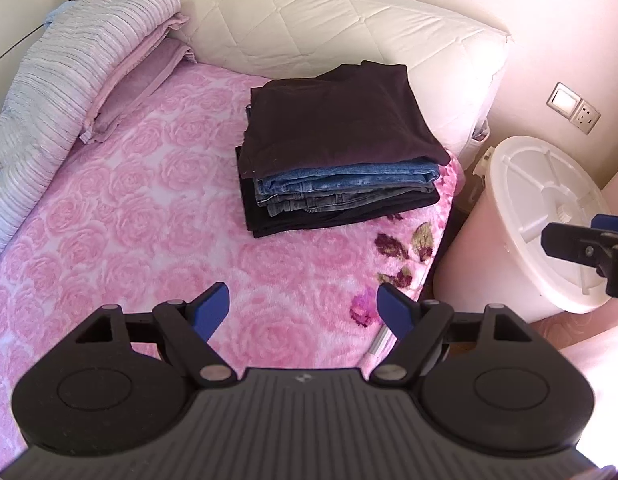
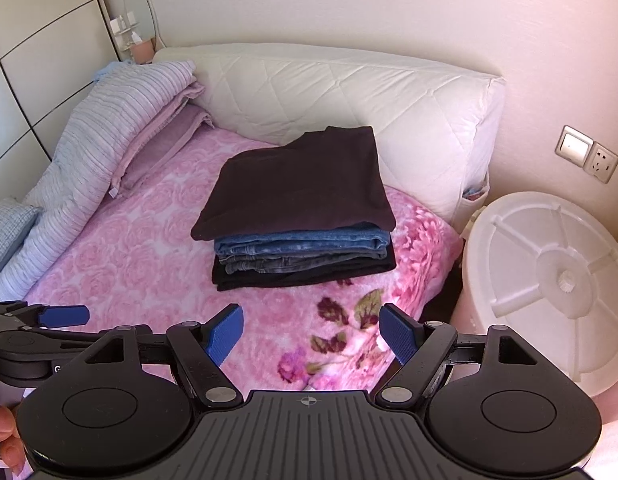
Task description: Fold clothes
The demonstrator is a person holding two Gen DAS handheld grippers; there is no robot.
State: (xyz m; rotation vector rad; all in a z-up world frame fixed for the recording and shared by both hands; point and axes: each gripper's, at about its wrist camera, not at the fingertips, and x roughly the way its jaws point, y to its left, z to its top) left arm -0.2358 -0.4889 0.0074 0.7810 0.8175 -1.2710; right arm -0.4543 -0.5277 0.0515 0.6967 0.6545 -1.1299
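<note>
Folded clothes [image 2: 295, 216] top pink floral blanket [image 2: 149, 248]; each hand-held gripper [image 1: 305, 308] [image 2: 311, 334] gapes apart.

- Bed [image 2: 121, 264], pink rose blanket; white quilted headboard [image 2: 329, 92].
- Cream wall [image 2: 349, 4]; switch and socket [image 2: 587, 154] right.
- White wardrobe [image 2: 33, 60] left.

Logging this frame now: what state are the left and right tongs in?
Left tongs: open, holding nothing, above the pink blanket.
Right tongs: open, holding nothing, short of the folded stack.
</note>
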